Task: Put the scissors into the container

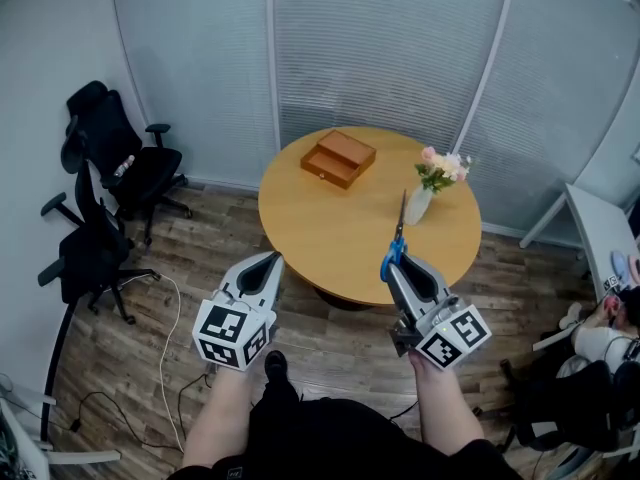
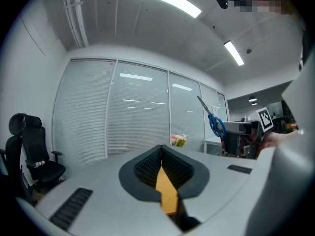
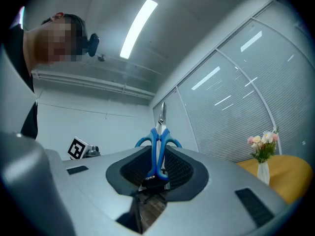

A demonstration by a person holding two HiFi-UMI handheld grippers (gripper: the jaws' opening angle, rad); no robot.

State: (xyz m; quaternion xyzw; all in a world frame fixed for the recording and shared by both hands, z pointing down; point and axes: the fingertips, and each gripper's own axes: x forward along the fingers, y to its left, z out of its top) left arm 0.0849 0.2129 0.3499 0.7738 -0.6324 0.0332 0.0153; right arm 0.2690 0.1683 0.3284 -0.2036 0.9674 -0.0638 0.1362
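My right gripper is shut on the blue handles of the scissors, whose blades point up and away over the near edge of the round wooden table. In the right gripper view the scissors stand upright between the jaws. The left gripper view catches the scissors off to its right. A shallow wooden container sits at the table's far left side, well beyond both grippers. My left gripper hovers at the table's near left edge, shut and holding nothing.
A white vase of pink flowers stands on the table just beyond the scissors' tips. Black office chairs stand at the left, with cables on the wood floor. A white desk and a seated person are at the right.
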